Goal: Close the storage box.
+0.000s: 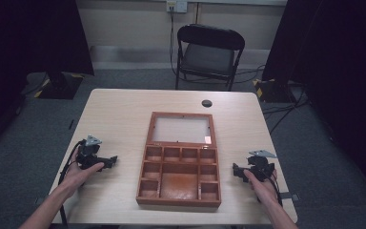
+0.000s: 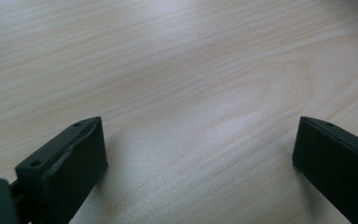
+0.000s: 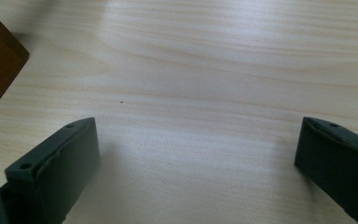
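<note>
Left gripper (image 1: 110,161): one, held in the person's left hand (image 1: 78,172) at the left of the table, jaws spread wide with bare wood between them, pointing toward the box.
Wooden box (image 1: 178,179): one, at the table's middle between the two grippers and well apart from both, its glass-paned lid (image 1: 181,129) lying open and flat behind it.
Compartments: ten, all seemingly bare.
Right gripper (image 1: 237,171): one, in the right hand (image 1: 263,186), jaws wide apart and gripping nothing, the box's corner near it.
Table (image 1: 119,114): one, pale wood grain, with a dark round cable hole (image 1: 207,103) near its far edge.
Room: one black folding chair (image 1: 209,55) behind the table, grey carpet, dark curtains at both sides.
</note>
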The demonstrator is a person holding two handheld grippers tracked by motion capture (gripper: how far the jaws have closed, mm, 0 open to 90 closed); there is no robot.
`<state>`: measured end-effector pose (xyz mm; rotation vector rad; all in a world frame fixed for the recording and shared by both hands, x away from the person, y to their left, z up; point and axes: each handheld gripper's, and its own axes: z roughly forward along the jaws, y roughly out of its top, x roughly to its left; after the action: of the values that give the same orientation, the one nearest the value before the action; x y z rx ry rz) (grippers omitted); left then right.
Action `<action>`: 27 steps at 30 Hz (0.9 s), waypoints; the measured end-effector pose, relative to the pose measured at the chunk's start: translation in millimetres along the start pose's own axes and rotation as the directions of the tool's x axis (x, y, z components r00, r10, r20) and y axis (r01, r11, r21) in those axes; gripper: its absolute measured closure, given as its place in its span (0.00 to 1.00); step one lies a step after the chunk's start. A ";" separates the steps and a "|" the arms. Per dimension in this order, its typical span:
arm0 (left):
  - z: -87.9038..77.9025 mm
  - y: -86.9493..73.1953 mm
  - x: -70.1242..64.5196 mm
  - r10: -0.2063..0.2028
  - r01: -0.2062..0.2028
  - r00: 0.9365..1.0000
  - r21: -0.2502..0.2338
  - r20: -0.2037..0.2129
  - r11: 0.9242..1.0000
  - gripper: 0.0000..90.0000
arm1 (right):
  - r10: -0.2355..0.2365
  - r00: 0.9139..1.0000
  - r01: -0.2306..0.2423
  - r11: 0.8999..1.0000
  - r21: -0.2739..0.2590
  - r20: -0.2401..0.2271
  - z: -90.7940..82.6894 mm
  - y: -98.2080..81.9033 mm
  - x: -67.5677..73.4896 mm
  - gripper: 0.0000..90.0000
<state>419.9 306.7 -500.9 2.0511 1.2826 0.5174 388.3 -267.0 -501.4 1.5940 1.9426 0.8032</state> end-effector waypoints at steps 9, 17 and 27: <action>-6.0 2.8 3.0 -0.030 0.030 0.999 -0.003 0.023 1.000 0.18 | 0.001 1.000 -0.001 1.000 0.001 0.002 -0.1 0.1 0.5 0.00; -11.9 6.5 3.8 -0.051 0.052 0.998 -0.034 0.038 0.998 0.18 | -0.026 0.999 0.027 0.999 0.034 -0.036 -3.9 4.6 2.6 0.13; -16.3 17.3 -3.2 -0.051 0.054 0.995 -0.035 0.089 0.998 0.18 | -0.052 0.996 0.051 0.999 -0.009 -0.078 -12.2 15.7 3.6 0.16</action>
<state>419.2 303.8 -477.1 1.9816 1.2624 0.4187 389.9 -262.9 -481.7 1.5234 2.0247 0.8617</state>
